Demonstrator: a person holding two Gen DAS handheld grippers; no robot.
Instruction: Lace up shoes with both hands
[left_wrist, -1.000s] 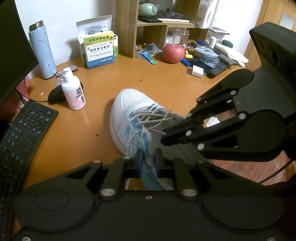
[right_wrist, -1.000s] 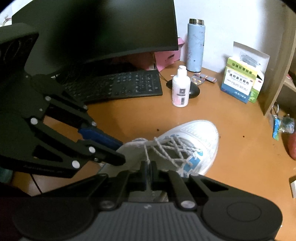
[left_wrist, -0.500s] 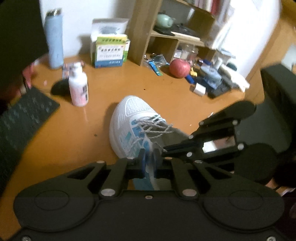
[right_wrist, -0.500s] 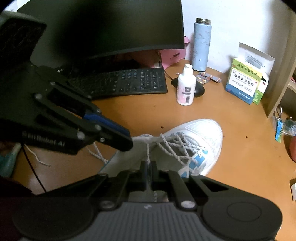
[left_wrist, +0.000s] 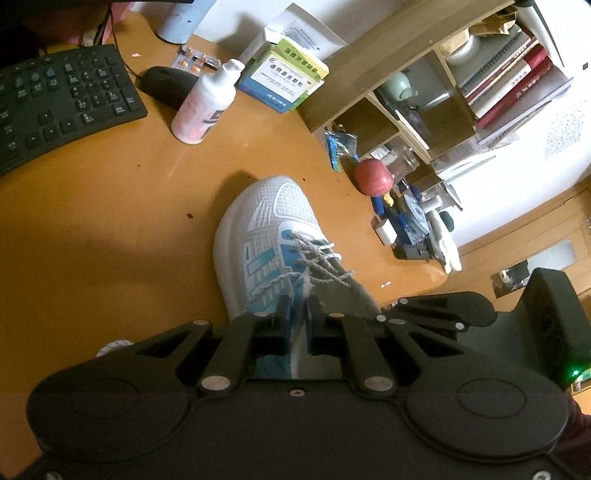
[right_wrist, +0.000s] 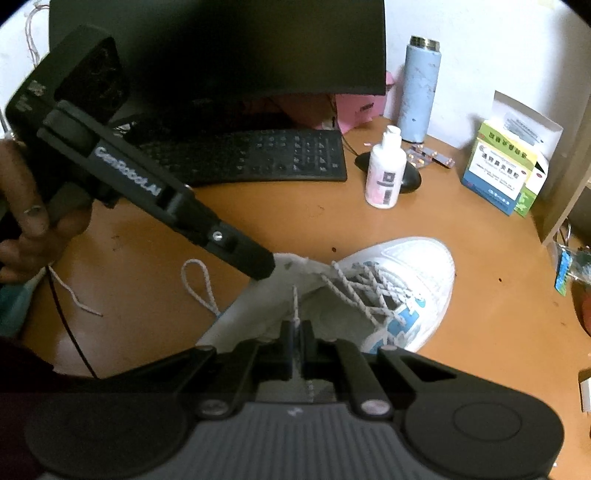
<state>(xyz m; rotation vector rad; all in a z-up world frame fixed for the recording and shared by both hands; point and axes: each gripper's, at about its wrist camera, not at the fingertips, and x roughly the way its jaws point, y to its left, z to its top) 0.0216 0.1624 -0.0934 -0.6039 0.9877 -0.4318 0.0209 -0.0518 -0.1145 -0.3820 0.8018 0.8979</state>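
A white sneaker with blue accents (left_wrist: 269, 229) (right_wrist: 413, 273) lies on the orange desk, toe pointing away, its speckled white lace (right_wrist: 365, 288) crossed through the eyelets. My left gripper (left_wrist: 299, 314) (right_wrist: 264, 267) is shut on the sneaker's grey-white tongue (right_wrist: 295, 263) and holds it lifted. My right gripper (right_wrist: 295, 332) is shut on one upright strand of the lace (right_wrist: 295, 306) just over the shoe opening. The other lace end (right_wrist: 195, 284) lies looped on the desk to the shoe's left. In the left wrist view the right gripper (left_wrist: 439, 314) shows side-on at the right.
Behind the shoe are a black keyboard (right_wrist: 255, 155), a monitor (right_wrist: 221, 48), a white lotion bottle (right_wrist: 384, 177), a mouse (right_wrist: 406, 177), a blue flask (right_wrist: 419, 92) and medicine boxes (right_wrist: 502, 166). A wooden shelf (left_wrist: 406, 74) and an apple (left_wrist: 371, 177) stand at the right. A hand (right_wrist: 26, 214) holds the left gripper.
My left gripper has rolled sharply, moved in over the shoe opening and closed on the tongue. The right gripper has kept still, shut on the lace strand.
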